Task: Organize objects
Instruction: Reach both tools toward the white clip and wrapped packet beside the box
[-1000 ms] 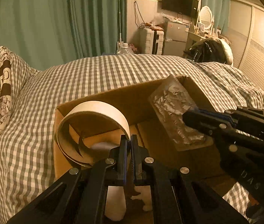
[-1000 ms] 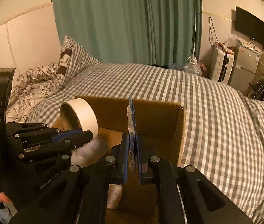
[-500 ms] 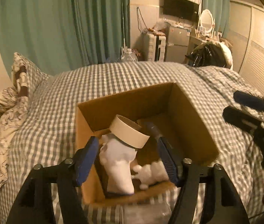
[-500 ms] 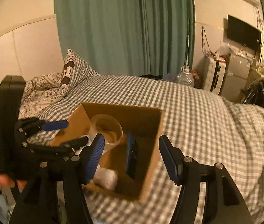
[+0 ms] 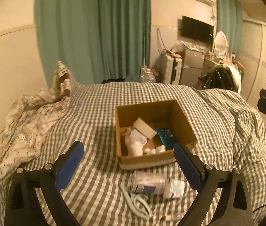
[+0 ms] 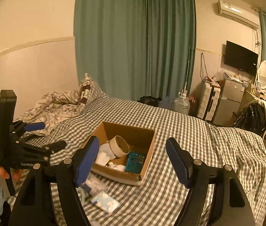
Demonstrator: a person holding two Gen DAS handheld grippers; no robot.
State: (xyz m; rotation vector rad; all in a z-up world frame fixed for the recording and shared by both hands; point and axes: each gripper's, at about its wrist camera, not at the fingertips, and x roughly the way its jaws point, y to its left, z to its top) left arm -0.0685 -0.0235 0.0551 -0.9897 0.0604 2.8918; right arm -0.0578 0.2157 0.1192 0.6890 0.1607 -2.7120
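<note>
The left tool (image 5: 128, 160) is spread wide with nothing between its blue-padded fingers (image 5: 70, 164), held above the near part of the bed (image 5: 95, 113) — a mattress under a grey-and-white checked cover. The right tool (image 6: 133, 162) is likewise wide open and empty, its fingers (image 6: 178, 163) framing the scene from a little further right.

On the bed, roughly in the middle, sits an open cardboard box (image 5: 182, 120). Inside it a roll of tape (image 5: 145, 129) lies tilted toward the far left corner, resting against a white crumpled item (image 5: 134, 145) that fills the left side. A teal flat package (image 5: 166, 138) lies on the box floor to the right of the roll, and a few small white pieces (image 5: 154, 150) sit at the near wall. From the right wrist view the same box (image 6: 148, 154) shows the roll (image 6: 118, 146) opening toward the camera and the teal package (image 6: 135, 162) in the near right corner.

Outside the box, just near of its front wall, a clear plastic pack with a blue-and-white label (image 5: 156, 185) lies on the cover, and a pale pair of scissors-like handles (image 5: 135, 200) lies touching its near left end — what the item is exactly is hard to tell.

Far left on the bed lies a patterned duvet (image 5: 25, 116) and a checked pillow (image 6: 92, 86). Green curtains (image 5: 95, 28) hang behind, with a wall television (image 6: 241, 57), a small fridge (image 6: 229, 99) and an air conditioner (image 6: 237, 13) at the far right.
</note>
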